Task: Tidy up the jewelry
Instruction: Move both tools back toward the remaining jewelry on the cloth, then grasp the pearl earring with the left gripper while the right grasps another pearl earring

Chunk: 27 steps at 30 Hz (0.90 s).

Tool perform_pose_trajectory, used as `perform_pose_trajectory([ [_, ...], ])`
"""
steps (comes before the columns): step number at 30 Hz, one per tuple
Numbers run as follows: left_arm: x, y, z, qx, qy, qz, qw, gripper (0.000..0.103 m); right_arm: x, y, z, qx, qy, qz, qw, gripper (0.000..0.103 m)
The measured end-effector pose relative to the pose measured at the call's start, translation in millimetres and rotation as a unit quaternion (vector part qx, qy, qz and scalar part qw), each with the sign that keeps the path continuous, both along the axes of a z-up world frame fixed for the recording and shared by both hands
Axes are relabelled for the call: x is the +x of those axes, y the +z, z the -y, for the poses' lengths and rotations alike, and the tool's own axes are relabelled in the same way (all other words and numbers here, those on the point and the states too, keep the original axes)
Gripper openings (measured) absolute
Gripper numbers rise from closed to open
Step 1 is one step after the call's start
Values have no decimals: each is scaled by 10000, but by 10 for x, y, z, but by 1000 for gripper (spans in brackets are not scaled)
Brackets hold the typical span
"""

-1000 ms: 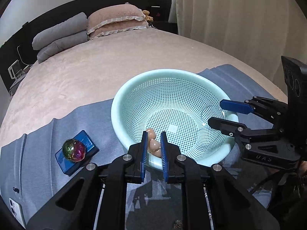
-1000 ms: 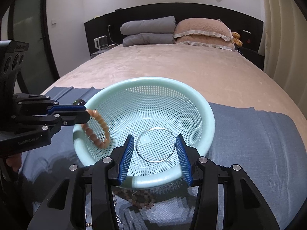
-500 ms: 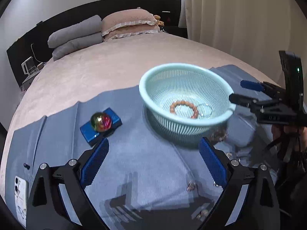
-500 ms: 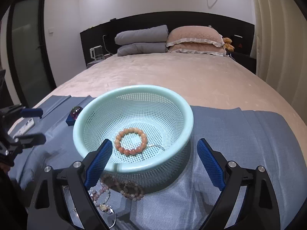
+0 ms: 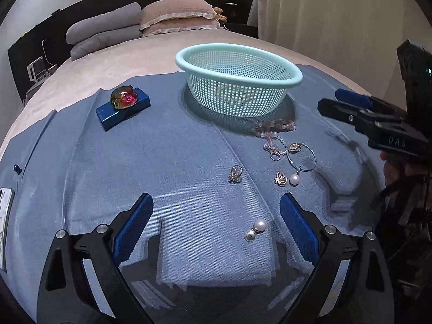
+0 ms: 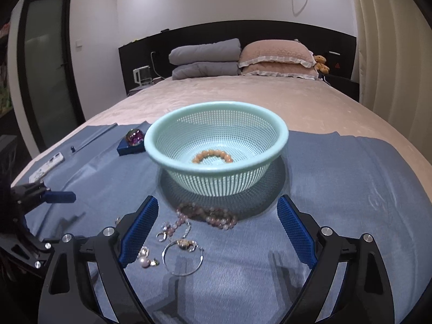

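On a bed draped with a blue cloth (image 5: 172, 162): mint-green perforated basket (image 6: 216, 132) upright near the middle, holding an orange bead bracelet (image 6: 213, 156) on its floor. Just in front of the basket, loose on the cloth: pink bead strand (image 6: 208, 216) at its base, thin silver bangle (image 6: 183, 257), small gold clasp piece (image 6: 185, 243) on the bangle's rim, pearl earring (image 5: 256, 229), second pearl drop (image 5: 293, 179), gold ring cluster (image 5: 235, 174). Left of the basket, iridescent glass ball (image 5: 124, 97) resting on a blue box (image 5: 122, 109). Left gripper (image 5: 216, 229) low over the cloth, jaws spread wide and empty, pearl earring lying between the blue pads without contact. Right gripper (image 6: 217, 232) likewise wide and empty, framing the basket base and the pink bead strand. Grey folded blankets (image 6: 205, 59) and pink pillows (image 6: 278, 60) at the dark headboard (image 6: 243, 35); beige curtain (image 5: 337, 21) alongside.
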<state>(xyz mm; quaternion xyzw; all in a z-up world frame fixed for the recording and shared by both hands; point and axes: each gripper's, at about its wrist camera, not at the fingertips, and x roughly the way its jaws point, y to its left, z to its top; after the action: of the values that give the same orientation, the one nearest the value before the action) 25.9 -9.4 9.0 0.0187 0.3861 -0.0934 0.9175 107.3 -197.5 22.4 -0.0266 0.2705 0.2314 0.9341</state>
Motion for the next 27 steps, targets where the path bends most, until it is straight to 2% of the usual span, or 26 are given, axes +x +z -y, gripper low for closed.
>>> perform_pose_trajectory([
  [5,-85,-11,61,95,113,339,9993,93,-289,-97,-56,53,177,99,9998,84],
  [9,-115,-66,84,-78,123,304,9994,93,-388,-183,-229,-32,667,-58,9978,67],
  [12,-156,-145,65,-281,100,308,9991,91,-413,-245,-335,117,1204,-316,9922,58],
  [15,-216,-168,46,-418,40,449,9981,91,-450,-295,-443,-202,1281,-237,9913,49],
  [17,-209,-202,63,-340,-40,387,9987,91,-446,-342,-498,-295,1351,-291,9900,44],
  [19,-198,-237,73,-272,-63,343,9990,81,-450,-386,-539,-398,1376,-294,9893,40],
  [27,-194,-293,197,-46,-466,278,9985,63,-395,-490,-605,-639,1297,-432,9886,38],
])
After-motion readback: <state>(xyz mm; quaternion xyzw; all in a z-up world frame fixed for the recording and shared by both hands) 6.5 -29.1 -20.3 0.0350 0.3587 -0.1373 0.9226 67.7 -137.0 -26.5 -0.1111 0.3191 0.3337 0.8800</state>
